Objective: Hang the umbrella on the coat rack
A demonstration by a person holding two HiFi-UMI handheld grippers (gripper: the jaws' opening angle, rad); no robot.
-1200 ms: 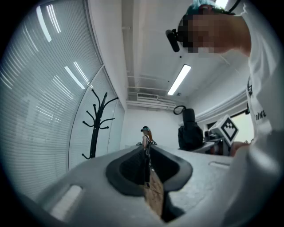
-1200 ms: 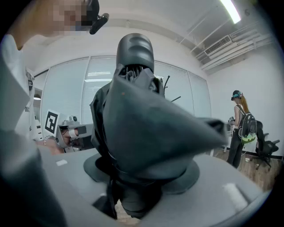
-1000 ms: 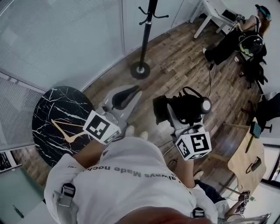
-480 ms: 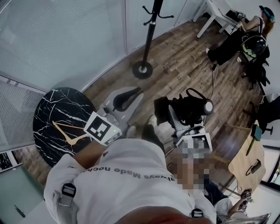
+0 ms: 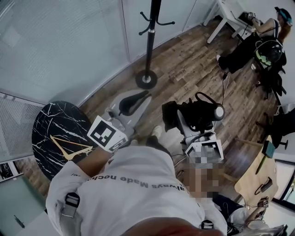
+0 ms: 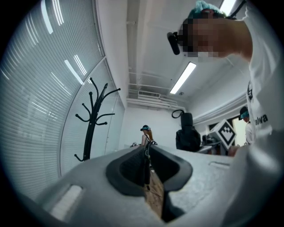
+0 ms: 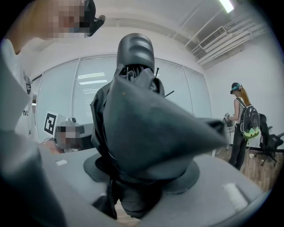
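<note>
The black coat rack (image 5: 150, 41) stands ahead by the glass wall, its round base (image 5: 146, 79) on the wooden floor; in the left gripper view the coat rack (image 6: 91, 128) rises at the left with curved hooks. My right gripper (image 5: 184, 120) is shut on a folded black umbrella (image 5: 198, 115), whose knob end (image 5: 217, 111) points right. That umbrella (image 7: 142, 128) fills the right gripper view, clamped between the jaws of the right gripper (image 7: 133, 177). The left gripper (image 5: 144, 96) is shut and holds nothing; its pads (image 6: 145, 164) meet at the tip.
A round black marble table (image 5: 55, 133) with a wooden hanger (image 5: 69, 147) sits at my left. A person with a backpack (image 5: 258, 41) stands at the far right near a white desk (image 5: 226, 14). Wooden furniture (image 5: 256, 177) is at the right edge.
The person has stepped toward the coat rack, carrying both grippers along. The rack base looks slightly nearer and the marble table has slid back. Both grips are unchanged.
</note>
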